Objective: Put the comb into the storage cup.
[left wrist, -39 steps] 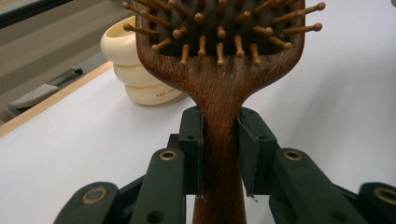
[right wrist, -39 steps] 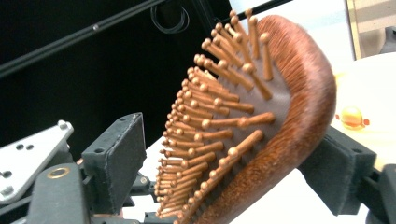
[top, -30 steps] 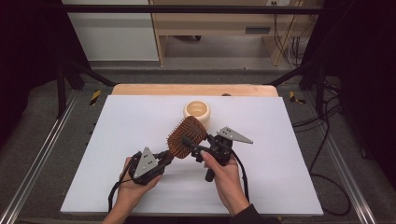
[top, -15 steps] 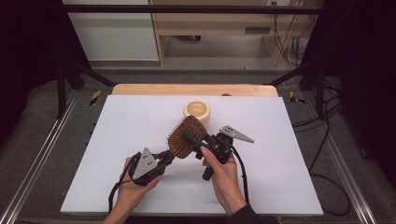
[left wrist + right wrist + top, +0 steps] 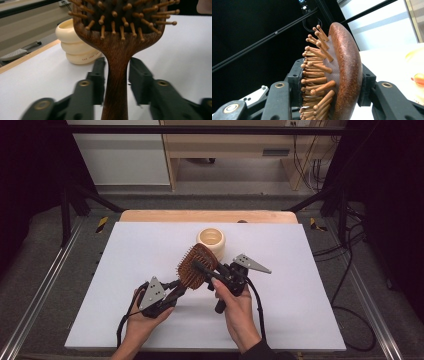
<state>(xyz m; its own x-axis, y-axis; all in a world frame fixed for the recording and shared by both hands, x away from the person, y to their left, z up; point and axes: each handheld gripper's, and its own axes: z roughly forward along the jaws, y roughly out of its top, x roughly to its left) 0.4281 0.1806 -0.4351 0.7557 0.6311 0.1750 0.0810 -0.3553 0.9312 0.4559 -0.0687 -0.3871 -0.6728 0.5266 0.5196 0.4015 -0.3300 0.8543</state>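
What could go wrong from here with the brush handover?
The left gripper has just been opening, with gaps either side of the hairbrush handle, so the brush hangs on the right gripper, which clamps springy bristles: it may pivot or slip. If it drops, it could knock the cream jar behind.

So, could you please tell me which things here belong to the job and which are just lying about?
In the job:
- wooden hairbrush
- left gripper, jaws just opening beside its handle
- right gripper, closing on its head

Lying about:
- cream ribbed pot
- white table
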